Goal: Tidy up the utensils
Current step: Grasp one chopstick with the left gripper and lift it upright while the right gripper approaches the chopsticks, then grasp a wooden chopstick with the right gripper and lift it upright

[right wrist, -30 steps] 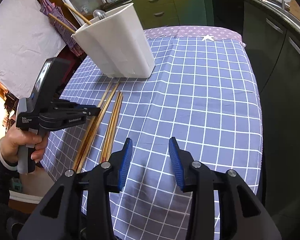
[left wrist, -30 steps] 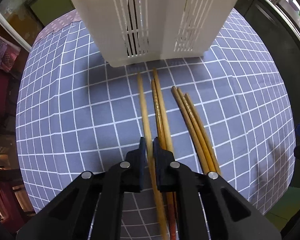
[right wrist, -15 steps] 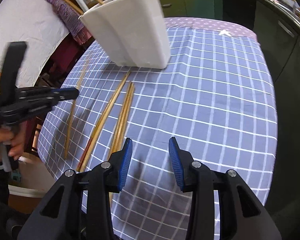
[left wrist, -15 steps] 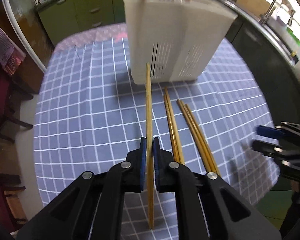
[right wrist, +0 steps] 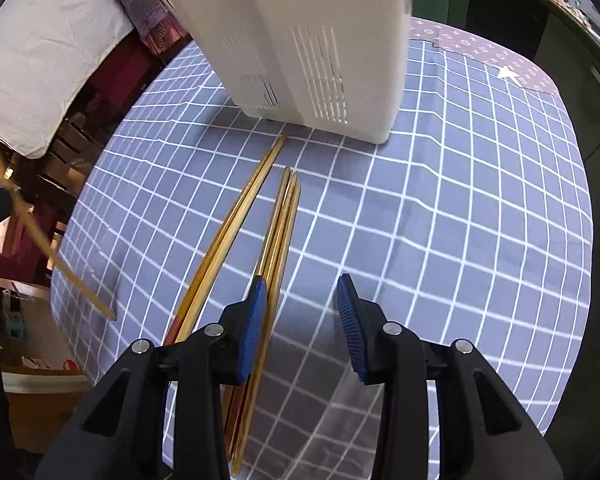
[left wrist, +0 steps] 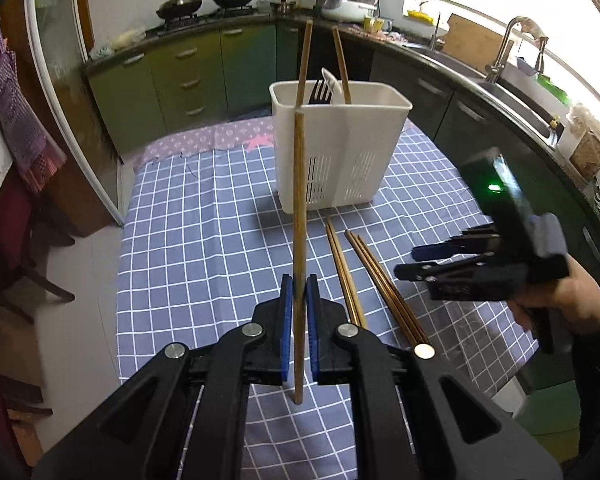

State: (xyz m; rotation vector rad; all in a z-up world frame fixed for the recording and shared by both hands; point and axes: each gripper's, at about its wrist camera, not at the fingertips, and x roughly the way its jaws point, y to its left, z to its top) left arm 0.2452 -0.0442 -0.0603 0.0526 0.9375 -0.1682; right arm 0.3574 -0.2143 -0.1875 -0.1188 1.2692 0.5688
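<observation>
The left gripper (left wrist: 299, 300), pinching one chopstick (left wrist: 299, 216), has lifted it off the checked tablecloth (left wrist: 204, 240) toward the white utensil caddy (left wrist: 340, 152), next for stowing. Five chopsticks (right wrist: 260, 232) remain near the front edge; two stand inside. The right gripper (right wrist: 302, 316), jaws spread and just narrowing, holds nothing.

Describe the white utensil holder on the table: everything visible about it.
The utensil holder is a tall white caddy that looks like plastic, with a rounded rectangular rim and slightly tapering walls. Groups of vertical drain slots are cut low in its sides. It stands upright on the checked tablecloth, near the far end of the table. Inside, two wooden chopsticks lean against the rim, beside a dark fork and a white utensil. Neither gripper touches it; loose chopsticks lie on the cloth just short of its base.
</observation>
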